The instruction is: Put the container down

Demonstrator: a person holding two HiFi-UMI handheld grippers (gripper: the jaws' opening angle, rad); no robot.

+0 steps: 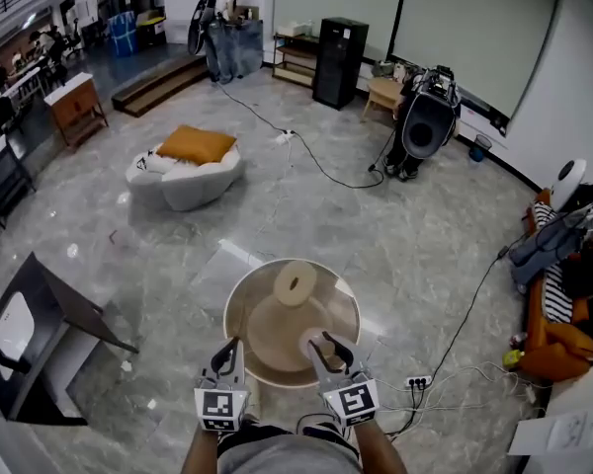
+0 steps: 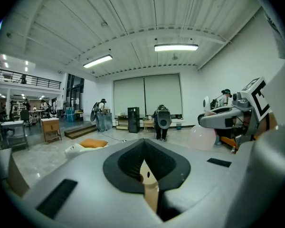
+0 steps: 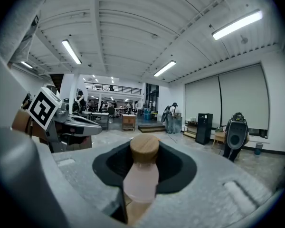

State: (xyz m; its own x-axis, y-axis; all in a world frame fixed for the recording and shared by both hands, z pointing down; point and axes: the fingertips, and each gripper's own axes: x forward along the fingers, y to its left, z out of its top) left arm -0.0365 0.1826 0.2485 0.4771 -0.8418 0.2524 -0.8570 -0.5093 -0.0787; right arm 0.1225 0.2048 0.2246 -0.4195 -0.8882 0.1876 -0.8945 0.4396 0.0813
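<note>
The container [image 3: 141,179] is a pale pink bottle with a round wooden lid [image 3: 144,148]. My right gripper [image 3: 140,189] is shut on its body and holds it upright. In the head view the container [image 1: 310,342] hangs over the near edge of a round wooden table [image 1: 242,299], with the right gripper [image 1: 326,348] around it. My left gripper [image 1: 227,354] hovers just left of it at the table's near rim, jaws drawn together with nothing held. The left gripper view shows its jaws [image 2: 149,175] nearly touching, and the right gripper [image 2: 228,118] with the pink container [image 2: 202,137] off to the right.
A pale wooden disc with a centre hole [image 1: 295,284] lies at the far side of the table. A white beanbag with an orange cushion [image 1: 188,161] sits on the floor beyond. A dark stand [image 1: 40,334] is at the left; cables and a power strip [image 1: 415,381] are at the right.
</note>
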